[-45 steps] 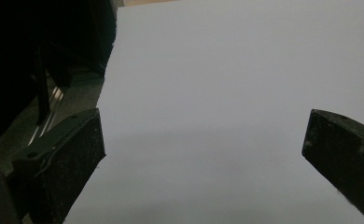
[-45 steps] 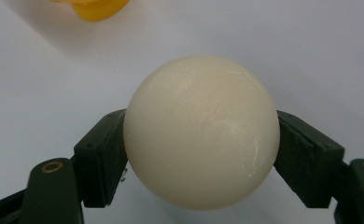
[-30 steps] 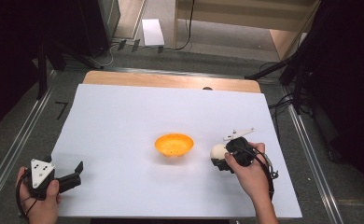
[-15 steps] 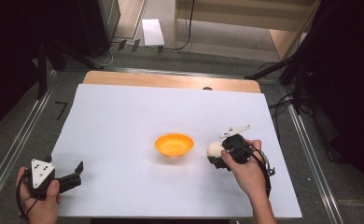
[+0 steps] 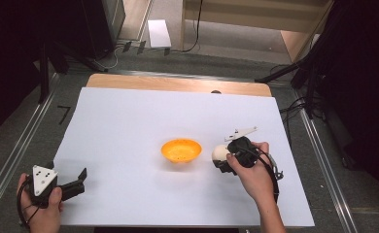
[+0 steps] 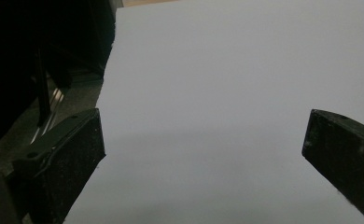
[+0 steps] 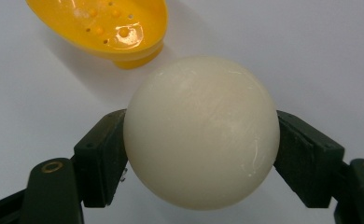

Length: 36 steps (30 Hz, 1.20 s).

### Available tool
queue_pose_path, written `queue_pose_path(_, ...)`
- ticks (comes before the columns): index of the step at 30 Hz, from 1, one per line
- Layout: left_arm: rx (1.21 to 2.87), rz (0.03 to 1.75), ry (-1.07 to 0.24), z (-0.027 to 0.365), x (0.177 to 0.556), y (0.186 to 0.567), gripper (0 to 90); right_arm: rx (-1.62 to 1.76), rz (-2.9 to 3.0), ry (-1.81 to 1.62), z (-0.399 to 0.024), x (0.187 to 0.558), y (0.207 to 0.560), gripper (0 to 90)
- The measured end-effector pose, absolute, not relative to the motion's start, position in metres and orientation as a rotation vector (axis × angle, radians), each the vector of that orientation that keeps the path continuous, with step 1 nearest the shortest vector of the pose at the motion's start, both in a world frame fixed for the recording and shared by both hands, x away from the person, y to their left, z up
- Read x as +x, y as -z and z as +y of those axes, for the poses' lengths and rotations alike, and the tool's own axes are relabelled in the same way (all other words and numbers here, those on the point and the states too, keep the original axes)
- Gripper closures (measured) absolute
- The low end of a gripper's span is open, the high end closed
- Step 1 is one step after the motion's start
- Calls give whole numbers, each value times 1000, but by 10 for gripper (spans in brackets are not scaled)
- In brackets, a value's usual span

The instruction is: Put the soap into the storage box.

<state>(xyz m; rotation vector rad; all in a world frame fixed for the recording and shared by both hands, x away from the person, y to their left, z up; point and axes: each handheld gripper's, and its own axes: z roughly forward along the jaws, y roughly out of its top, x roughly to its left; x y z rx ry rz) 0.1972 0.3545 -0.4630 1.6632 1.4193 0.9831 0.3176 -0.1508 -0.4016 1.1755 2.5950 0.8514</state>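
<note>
The right gripper (image 7: 201, 154) has its jaws closed on a white ball (image 7: 201, 132), pinching it across its widest part just right of the orange bowl (image 5: 180, 150), nearer the table's (image 5: 129, 116) front edge than its back. The ball looks smooth, hard and light, so it could slip unless gripped at the middle. The left gripper (image 5: 73, 184) rests wide open and empty at the front left corner.
</note>
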Motion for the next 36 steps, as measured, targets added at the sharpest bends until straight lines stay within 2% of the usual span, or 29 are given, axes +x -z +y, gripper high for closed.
queue_pose_path(36, 1664, 1416, -981, 355, 197, 463, 0, 1120, 2623, -877, -117, 325, 391, 245)
